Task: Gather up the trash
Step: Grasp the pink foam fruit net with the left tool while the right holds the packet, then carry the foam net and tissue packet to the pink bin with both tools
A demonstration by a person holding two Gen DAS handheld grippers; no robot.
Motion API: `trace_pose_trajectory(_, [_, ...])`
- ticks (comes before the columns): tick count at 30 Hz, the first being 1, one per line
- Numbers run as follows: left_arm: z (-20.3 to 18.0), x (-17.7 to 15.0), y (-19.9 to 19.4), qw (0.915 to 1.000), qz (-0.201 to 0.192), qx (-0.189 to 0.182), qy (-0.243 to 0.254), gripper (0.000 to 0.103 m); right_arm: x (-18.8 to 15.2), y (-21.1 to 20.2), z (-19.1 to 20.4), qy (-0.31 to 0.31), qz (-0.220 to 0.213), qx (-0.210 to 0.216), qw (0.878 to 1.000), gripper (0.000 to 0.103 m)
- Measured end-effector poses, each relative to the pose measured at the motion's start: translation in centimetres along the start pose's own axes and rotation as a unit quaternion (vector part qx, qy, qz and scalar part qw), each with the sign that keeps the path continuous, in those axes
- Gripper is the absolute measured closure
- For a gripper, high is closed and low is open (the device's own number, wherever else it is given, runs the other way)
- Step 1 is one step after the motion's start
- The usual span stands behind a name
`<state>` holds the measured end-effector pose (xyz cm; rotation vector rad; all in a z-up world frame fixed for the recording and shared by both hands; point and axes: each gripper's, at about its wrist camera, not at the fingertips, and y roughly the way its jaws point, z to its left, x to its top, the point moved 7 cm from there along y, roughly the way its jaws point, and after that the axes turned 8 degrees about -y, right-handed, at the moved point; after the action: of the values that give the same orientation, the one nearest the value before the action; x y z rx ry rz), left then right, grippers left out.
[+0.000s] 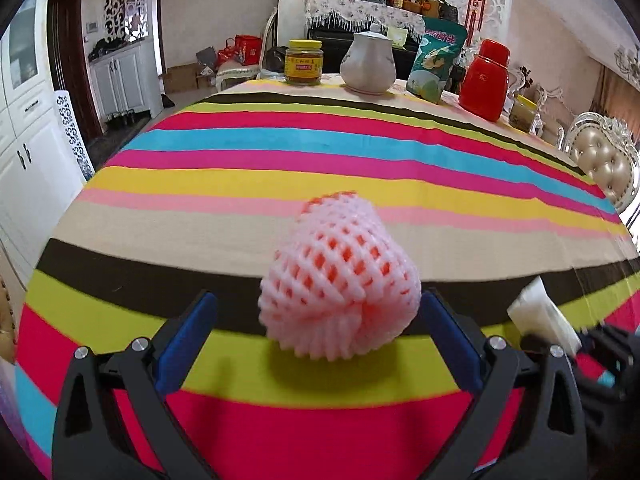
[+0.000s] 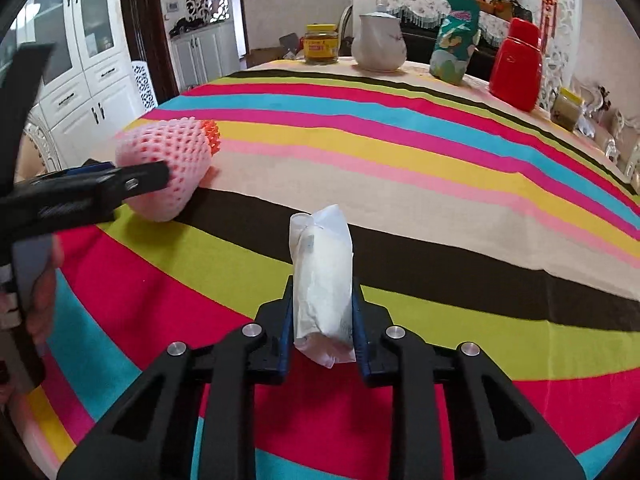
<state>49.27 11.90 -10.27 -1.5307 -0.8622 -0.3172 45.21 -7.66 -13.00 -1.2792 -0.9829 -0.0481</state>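
A pink foam fruit net (image 1: 340, 280) lies on the striped tablecloth (image 1: 320, 152). My left gripper (image 1: 318, 314) stands open around it, the right pad close against the net and the left pad apart from it. In the right wrist view the same net (image 2: 172, 160) sits at the left, with one of the left gripper's fingers (image 2: 140, 178) across its front. My right gripper (image 2: 323, 292) is shut on a crumpled white paper packet (image 2: 324, 272), which sticks up between the blue pads. That packet (image 1: 540, 316) also shows at the right edge of the left wrist view.
Along the table's far edge stand a yellow-lidded jar (image 1: 304, 62), a white teapot (image 1: 370, 62), a green snack bag (image 1: 438, 64) and a red canister (image 1: 486, 80). A padded chair (image 1: 604, 164) is at the right edge. A hand (image 2: 40, 300) holds the left gripper.
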Motion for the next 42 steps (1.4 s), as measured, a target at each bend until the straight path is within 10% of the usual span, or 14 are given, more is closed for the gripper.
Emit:
trace_pose_trajectory(3, [-0.8,0.2,1.2,1.0000,0.007,-0.001,0.003,0.013,-0.2,-0.4,-0.3,0.013,-0.004,0.005,1.000,0.078])
trace_pose_trajectory(4, [-1.1,0.2,1.6,0.9999,0.012,-0.007,0.005,0.038,-0.4,-0.5,-0.4,0.018,-0.003,0.006,1.000,0.078])
trace_pose_trajectory(8, [-2.0,0.0,1.3,0.9996,-0.004,-0.014,0.024,0.064,-1.0,-1.0,-0.6,0.035,-0.003,0.003,0.999,0.078])
trace_pose_trajectory(42, [-1.2,-16.7,-20.0,0.9895,-0.100,-0.066,0.081,0.064,-9.9,-17.3,9.2,0.057,-0.109,-0.019,0.992,0.078])
